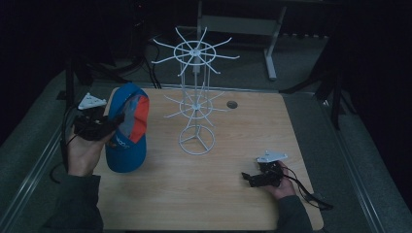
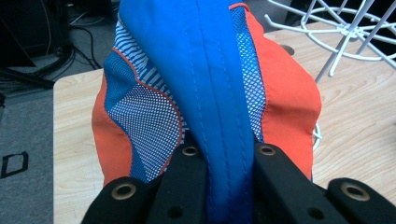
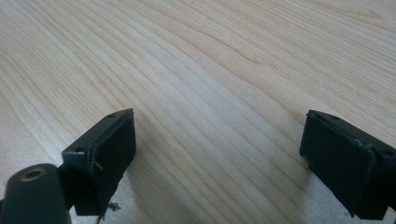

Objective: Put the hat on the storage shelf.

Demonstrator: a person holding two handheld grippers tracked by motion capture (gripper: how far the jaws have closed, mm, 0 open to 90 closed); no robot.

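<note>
Cap (image 1: pixel 127 130): blue with orange side panels and mesh; it stood tilted at the bench's left side, lifted at its upper end, its lower end low by the bench surface.
Cap, close up (image 2: pixel 205 88): in the left gripper view a blue stitched band ran down the middle between the two black fingers, with mesh and orange cloth to either side.
Left gripper (image 1: pixel 104 125): held in the person's left hand (image 1: pixel 85 153) at the left edge of the bench; its fingers (image 2: pixel 187 186) were closed tight on the cap's blue band.
Right gripper (image 1: pixel 248 178): held in the right hand (image 1: pixel 284 187) near the bench's front right, low over the wood and well apart from the cap.
Right fingers (image 3: pixel 100 158): spread wide with bare wood between them, gripping nothing.
Rack (image 1: pixel 196 92): white wire stand with two tiers of spokes and a ring base, upright at the middle of the bench, just beside the cap on its right.
Bench (image 1: pixel 228 204): light wood grain.
</note>
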